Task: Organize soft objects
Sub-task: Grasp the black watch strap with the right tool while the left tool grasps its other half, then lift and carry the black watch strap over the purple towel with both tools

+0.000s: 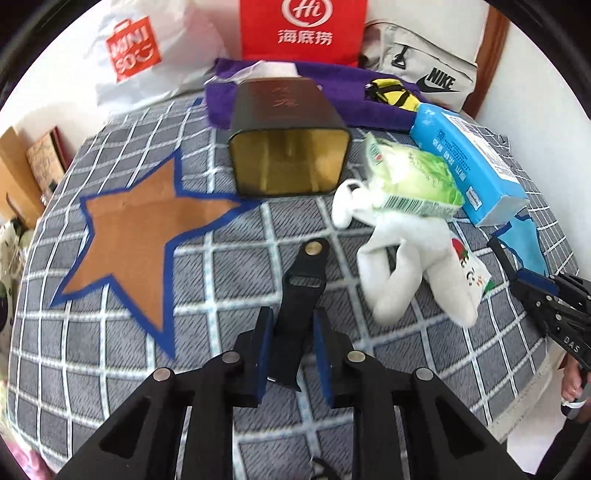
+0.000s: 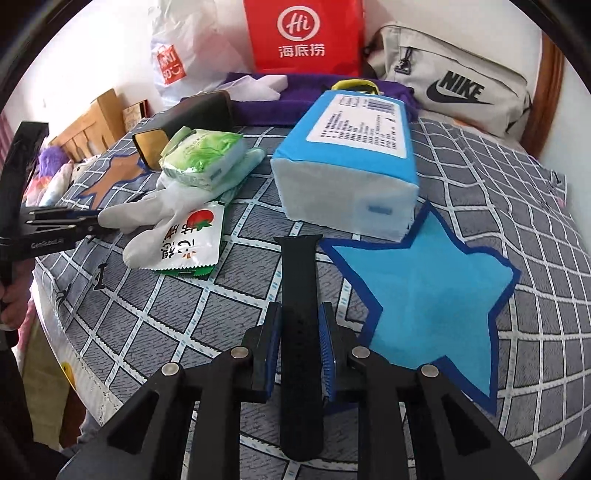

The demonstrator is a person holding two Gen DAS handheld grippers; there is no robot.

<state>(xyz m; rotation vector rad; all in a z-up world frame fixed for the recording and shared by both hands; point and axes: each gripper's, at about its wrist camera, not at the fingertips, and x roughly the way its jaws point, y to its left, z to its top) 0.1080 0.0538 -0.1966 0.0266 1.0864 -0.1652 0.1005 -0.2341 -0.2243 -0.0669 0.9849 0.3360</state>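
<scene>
My left gripper (image 1: pixel 291 325) is shut on a black watch strap half with a round stud (image 1: pixel 301 291), held above the checked bedspread (image 1: pixel 207 266) beside the brown star patch (image 1: pixel 136 236). My right gripper (image 2: pixel 301 321) is shut on the other black watch strap half (image 2: pixel 299 314), next to the blue star patch (image 2: pixel 432 295). A white glove (image 1: pixel 406 266) lies under a green tissue pack (image 1: pixel 413 177) and beside a sauce sachet (image 2: pixel 188 240). A blue tissue pack (image 2: pixel 351 147) lies behind the blue star.
A black tin with a gold inside (image 1: pixel 291 147) lies on its side at the back. Behind it are a purple cloth (image 1: pixel 354 92), a red bag (image 1: pixel 301 29), a white Miniso bag (image 1: pixel 136 48) and a grey Nike bag (image 2: pixel 450 88). The bed edge runs close in front.
</scene>
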